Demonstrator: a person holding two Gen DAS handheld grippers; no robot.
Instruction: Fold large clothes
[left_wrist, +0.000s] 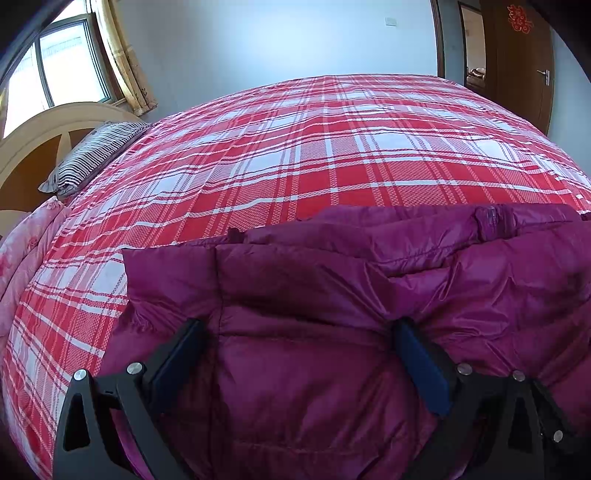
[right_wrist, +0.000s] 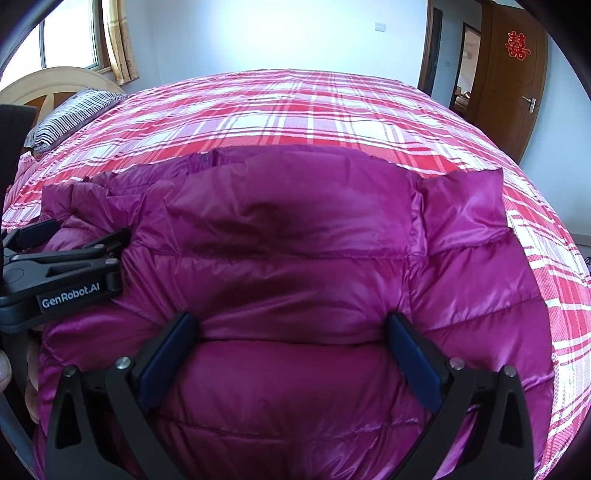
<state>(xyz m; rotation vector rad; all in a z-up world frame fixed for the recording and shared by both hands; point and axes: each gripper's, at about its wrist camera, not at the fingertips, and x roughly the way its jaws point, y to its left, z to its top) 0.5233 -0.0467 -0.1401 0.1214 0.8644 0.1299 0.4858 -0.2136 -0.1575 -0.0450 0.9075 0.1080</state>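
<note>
A purple puffer jacket (left_wrist: 480, 280) lies on the near side of a bed covered by a red and white plaid sheet (left_wrist: 314, 155). My left gripper (left_wrist: 298, 326) is open, its two fingers spread wide and pressing down on the jacket's padded fabric. In the right wrist view the jacket (right_wrist: 295, 221) fills the foreground, folded into a rough block with a sleeve or flap at the right. My right gripper (right_wrist: 291, 319) is also open, its fingers resting on the jacket to either side of a quilted seam. The left gripper (right_wrist: 88, 229) shows at the left edge, over the jacket's left end.
A striped pillow (left_wrist: 92, 158) and a curved wooden headboard (left_wrist: 44, 129) are at the far left, with a pink quilt (left_wrist: 26, 251) beside them. A brown door (right_wrist: 513, 74) stands at the far right and a curtained window (left_wrist: 62, 62) at the upper left. Plaid sheet (right_wrist: 332, 110) stretches beyond the jacket.
</note>
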